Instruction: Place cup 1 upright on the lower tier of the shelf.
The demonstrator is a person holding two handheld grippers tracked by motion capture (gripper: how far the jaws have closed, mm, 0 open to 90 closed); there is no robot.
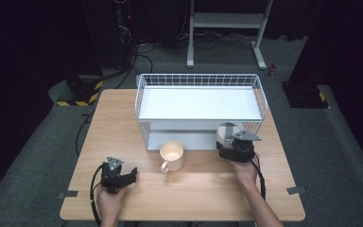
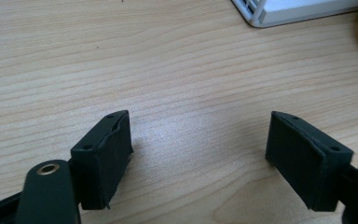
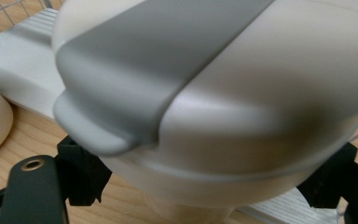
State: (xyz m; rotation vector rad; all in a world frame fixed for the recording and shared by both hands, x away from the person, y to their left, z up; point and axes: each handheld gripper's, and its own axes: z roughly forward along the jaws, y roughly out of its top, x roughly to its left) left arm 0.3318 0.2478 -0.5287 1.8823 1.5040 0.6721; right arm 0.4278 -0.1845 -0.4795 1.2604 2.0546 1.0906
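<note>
a round white lidded container [image 1: 227, 134] with a grey band across its lid sits at about 4 o'clock on the table [image 1: 123, 113], just in front of the wire basket rack [image 1: 198, 101]. the right gripper [image 1: 234, 147] has its jaws on either side of the container's lower body, apparently pinching it. the hold sits low under a wide, smooth top, so the container could tip or slip if lifted fast. the rack's front edge lies just behind it, and a cream mug [image 1: 172, 156] stands near at 9 o'clock from it; a sideways swing could knock either. open table lies toward the near edge. the left gripper [image 1: 118, 176] rests at 7 o'clock, jaws spread wide over bare wood.
</note>
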